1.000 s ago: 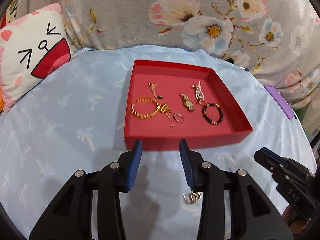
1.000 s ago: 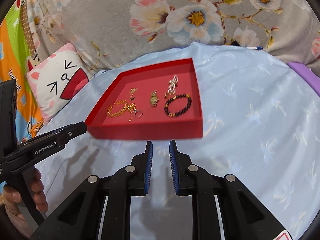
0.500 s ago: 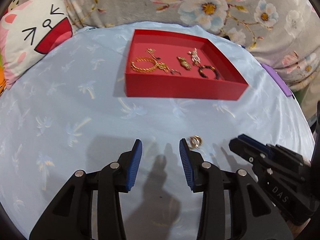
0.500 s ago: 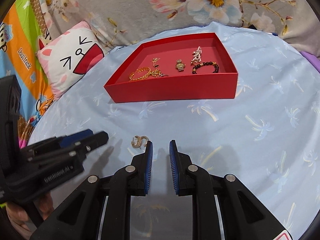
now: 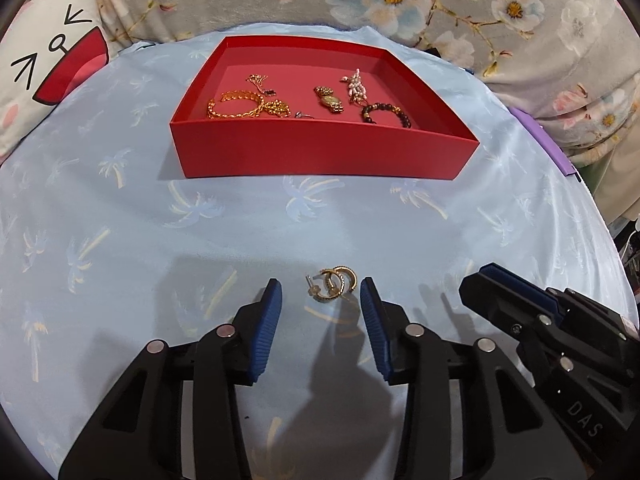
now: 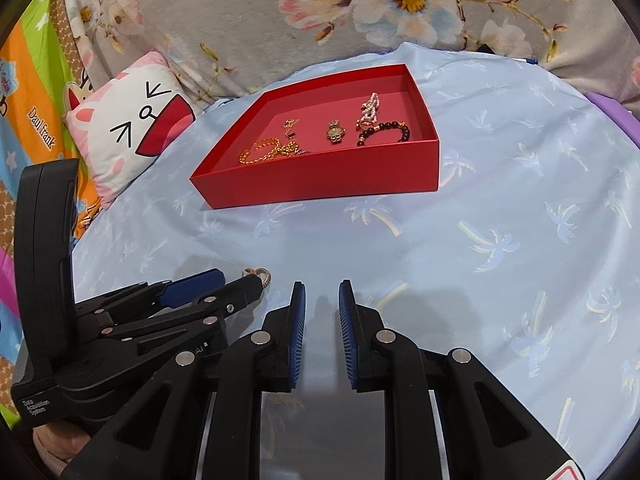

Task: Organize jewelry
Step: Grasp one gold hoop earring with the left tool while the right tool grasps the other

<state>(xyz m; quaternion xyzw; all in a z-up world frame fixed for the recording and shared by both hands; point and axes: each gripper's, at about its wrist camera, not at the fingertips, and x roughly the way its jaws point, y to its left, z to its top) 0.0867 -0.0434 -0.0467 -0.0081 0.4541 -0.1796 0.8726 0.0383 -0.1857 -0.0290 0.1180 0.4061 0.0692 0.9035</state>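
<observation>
Evidently, in the left wrist view, the earrings (image 5: 331, 289) lie on the cloth (image 5: 160, 240) between the spread pads of the left gripper (image 5: 321, 300), straddled for pinching; their long axis runs across the gap, posts leftward. In the right wrist view, the right gripper (image 6: 321, 292) hangs narrowly parted, empty, likely idle; the box (image 6: 320, 180) sits beyond.

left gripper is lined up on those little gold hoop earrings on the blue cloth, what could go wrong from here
1. The gold hoop earrings lie loose between the pads of the left gripper, untouched. Closing could catch only one hoop, or flick them away.
2. The blue cloth is soft and thin, so the pads may pinch fabric along with the earrings.
3. The right gripper sits close beside the left, so the two could bump on the way to the red box.
</observation>
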